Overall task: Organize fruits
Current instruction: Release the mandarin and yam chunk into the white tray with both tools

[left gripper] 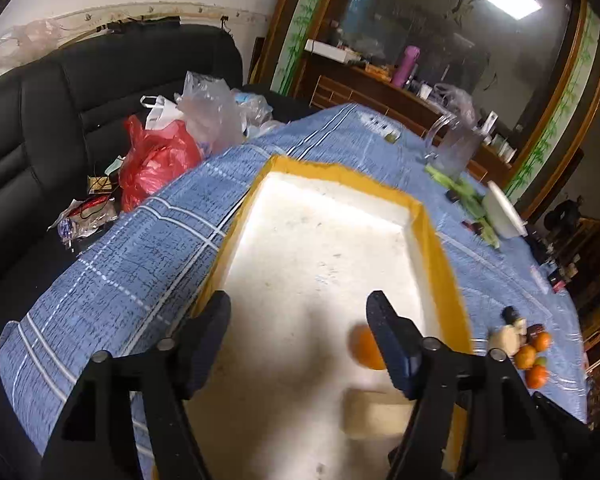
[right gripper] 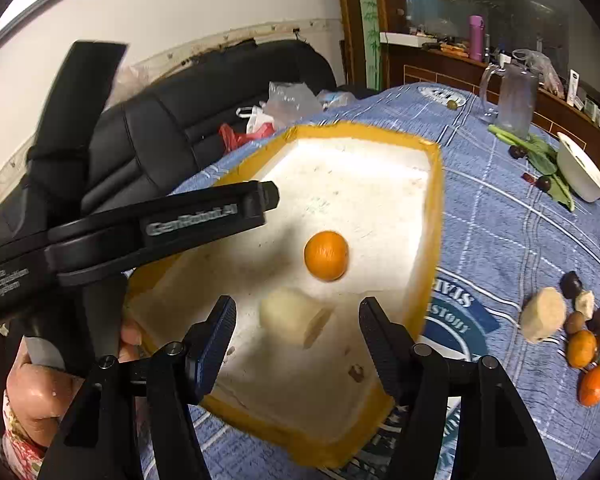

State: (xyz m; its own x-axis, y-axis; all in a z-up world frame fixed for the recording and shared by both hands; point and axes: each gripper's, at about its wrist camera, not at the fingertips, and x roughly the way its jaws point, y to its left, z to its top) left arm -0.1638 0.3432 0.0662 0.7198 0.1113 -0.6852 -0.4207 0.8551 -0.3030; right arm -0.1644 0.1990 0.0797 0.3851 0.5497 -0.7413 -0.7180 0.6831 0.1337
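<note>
A white foam tray with a yellow rim (left gripper: 440,248) (right gripper: 432,208) lies on the blue checked tablecloth. An orange (right gripper: 326,255) (left gripper: 366,348) and a pale cut fruit piece (right gripper: 292,316) (left gripper: 374,412) lie in it. My left gripper (left gripper: 298,320) is open and empty above the tray, and its body shows in the right wrist view (right gripper: 160,224). My right gripper (right gripper: 298,320) is open and empty over the tray's near end, just above the pale piece. A pile of oranges, dark fruits and another pale piece (right gripper: 580,328) (left gripper: 528,344) sits on the cloth right of the tray.
A clear jug (right gripper: 514,96), green leaves (right gripper: 544,160) and a white bowl (right gripper: 582,172) stand at the far right of the table. A black sofa (left gripper: 80,92) with plastic bags (left gripper: 160,160) is on the left. A cabinet stands behind.
</note>
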